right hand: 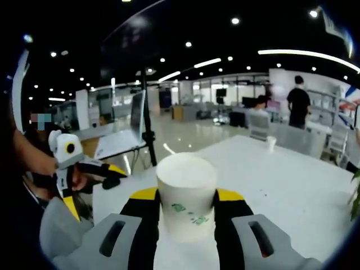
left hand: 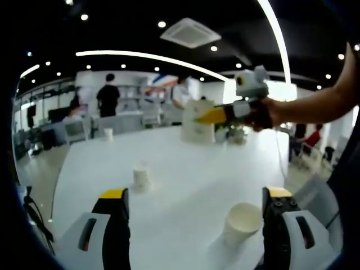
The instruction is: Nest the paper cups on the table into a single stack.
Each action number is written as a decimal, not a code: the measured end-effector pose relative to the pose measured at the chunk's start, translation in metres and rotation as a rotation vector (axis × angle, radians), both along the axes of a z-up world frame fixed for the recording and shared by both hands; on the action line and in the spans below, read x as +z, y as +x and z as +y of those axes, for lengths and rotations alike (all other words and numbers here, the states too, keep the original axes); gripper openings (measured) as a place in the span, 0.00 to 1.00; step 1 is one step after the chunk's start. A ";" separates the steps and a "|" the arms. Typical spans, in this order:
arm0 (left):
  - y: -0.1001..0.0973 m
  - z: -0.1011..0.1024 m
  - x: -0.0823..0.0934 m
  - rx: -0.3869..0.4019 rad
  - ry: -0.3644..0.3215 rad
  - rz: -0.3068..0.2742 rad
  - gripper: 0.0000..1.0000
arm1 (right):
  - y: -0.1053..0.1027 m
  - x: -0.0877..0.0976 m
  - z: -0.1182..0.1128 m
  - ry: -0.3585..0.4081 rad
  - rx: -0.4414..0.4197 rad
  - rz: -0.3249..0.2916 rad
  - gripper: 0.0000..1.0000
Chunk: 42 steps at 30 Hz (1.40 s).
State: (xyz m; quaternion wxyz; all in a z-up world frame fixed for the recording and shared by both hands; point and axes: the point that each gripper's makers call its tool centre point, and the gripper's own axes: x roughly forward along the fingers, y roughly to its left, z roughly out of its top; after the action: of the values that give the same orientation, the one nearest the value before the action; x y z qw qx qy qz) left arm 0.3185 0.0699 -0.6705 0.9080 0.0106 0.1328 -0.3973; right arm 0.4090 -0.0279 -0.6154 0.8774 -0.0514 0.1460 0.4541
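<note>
My right gripper [right hand: 188, 225] is shut on a white paper cup [right hand: 187, 185] with green print, upright and held above the white table [right hand: 292, 185]. In the left gripper view that same gripper [left hand: 200, 118] comes in from the right, holding the cup [left hand: 194, 134] over the table's far side. My left gripper [left hand: 197, 222] is open, its jaws wide apart low over the near table edge. One upright cup [left hand: 242, 220] stands just inside its right jaw. A smaller cup [left hand: 142, 177] stands farther off to the left, and a third cup [left hand: 108, 134] sits near the far edge.
The left gripper [right hand: 95, 190] shows at the left of the right gripper view, held by a hand. A far cup [right hand: 271, 143] stands on the table. Chairs line the far side, a tripod [right hand: 147, 124] stands beyond the table edge, and people stand in the background.
</note>
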 end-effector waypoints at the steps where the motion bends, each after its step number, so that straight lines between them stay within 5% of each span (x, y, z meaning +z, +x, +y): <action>1: 0.000 -0.001 0.001 -0.005 -0.001 0.001 0.96 | -0.003 0.000 0.001 0.001 0.001 0.003 0.35; 37: -0.004 -0.021 0.002 -0.087 0.006 0.031 0.90 | -0.082 0.010 0.034 0.047 0.146 0.021 0.35; 42: -0.009 -0.025 0.006 -0.113 -0.005 0.031 0.76 | -0.088 0.011 0.037 0.081 0.157 0.013 0.35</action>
State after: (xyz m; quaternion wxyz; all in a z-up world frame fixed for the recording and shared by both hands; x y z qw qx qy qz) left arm 0.3091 0.0452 -0.6649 0.8819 0.0096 0.1448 -0.4485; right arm 0.3212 0.0095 -0.6043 0.8395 -0.0244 0.1287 0.5273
